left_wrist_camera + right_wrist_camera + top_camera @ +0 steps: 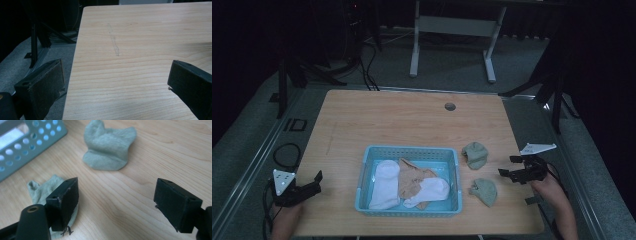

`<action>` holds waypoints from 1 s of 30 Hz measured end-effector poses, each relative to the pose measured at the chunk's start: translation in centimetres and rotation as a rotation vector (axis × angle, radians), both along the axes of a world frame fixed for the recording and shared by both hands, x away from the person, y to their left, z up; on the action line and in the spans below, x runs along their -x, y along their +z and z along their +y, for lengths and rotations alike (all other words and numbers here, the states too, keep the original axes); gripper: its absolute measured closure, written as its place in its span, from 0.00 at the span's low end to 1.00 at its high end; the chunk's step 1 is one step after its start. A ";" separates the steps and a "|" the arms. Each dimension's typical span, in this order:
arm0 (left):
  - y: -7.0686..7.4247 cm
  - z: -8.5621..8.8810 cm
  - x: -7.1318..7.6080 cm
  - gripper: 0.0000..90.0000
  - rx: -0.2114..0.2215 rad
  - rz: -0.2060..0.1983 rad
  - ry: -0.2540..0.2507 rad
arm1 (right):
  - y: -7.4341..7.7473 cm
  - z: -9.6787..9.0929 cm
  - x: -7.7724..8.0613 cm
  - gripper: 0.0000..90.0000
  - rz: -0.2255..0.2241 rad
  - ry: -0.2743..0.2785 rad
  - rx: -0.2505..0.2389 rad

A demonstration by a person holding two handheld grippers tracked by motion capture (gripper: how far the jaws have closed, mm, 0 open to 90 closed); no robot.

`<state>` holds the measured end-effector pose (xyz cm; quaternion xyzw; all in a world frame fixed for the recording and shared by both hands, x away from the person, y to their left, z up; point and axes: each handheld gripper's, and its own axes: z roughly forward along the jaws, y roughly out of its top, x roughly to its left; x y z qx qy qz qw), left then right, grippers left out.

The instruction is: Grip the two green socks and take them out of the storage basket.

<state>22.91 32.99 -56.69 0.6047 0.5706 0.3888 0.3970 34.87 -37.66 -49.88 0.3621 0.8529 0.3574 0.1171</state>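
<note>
The right gripper [508, 167] hovers at the right edge of the bench [402, 115] with its jaws spread wide and nothing between them. The left gripper [318, 181] rests low at the near left corner, likewise released and empty, looking out over bare wood. Two green socks lie loose on the bench just right of the blue basket [408, 151]: the nearer green sock [483, 191] crumpled by the basket's near corner, the farther green sock [475, 154] a little beyond it, the two apart from each other. In the right gripper view the nearer one [41, 191] lies just past the left pad. Inside the basket lie two white socks [385, 184] and a tan one [413, 181], partly overlapping. Sorting looks about half done: judging by this, both green socks are left to go in. Nothing blocks the way to them; only the basket's wall has to be cleared.
</note>
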 end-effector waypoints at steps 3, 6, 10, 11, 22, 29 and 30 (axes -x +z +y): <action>0.0 0.0 0.0 0.00 0.000 0.001 -0.001 | -0.9 -0.6 0.4 0.17 0.010 -0.050 -0.021; 0.0 0.0 0.0 0.00 0.001 0.000 -0.001 | -2.2 -1.1 0.7 0.15 0.005 -0.098 -0.015; 0.0 0.0 0.0 0.00 0.000 0.001 -0.001 | -3.4 -1.8 1.0 0.15 -0.005 -0.166 -0.044; 0.0 0.0 0.0 0.00 0.001 0.000 -0.002 | -3.6 -1.9 1.1 0.14 -0.013 -0.183 -0.045; 0.0 0.0 0.0 0.00 0.002 -0.001 -0.006 | -5.0 -2.7 2.2 0.13 -0.145 -0.408 -0.059; 0.0 0.0 0.0 0.00 0.003 -0.003 -0.006 | -5.6 -2.7 2.4 0.13 -0.161 -0.436 -0.051; 0.0 0.0 0.0 0.00 0.003 -0.002 -0.005 | -5.7 -2.6 2.5 0.13 -0.159 -0.436 -0.048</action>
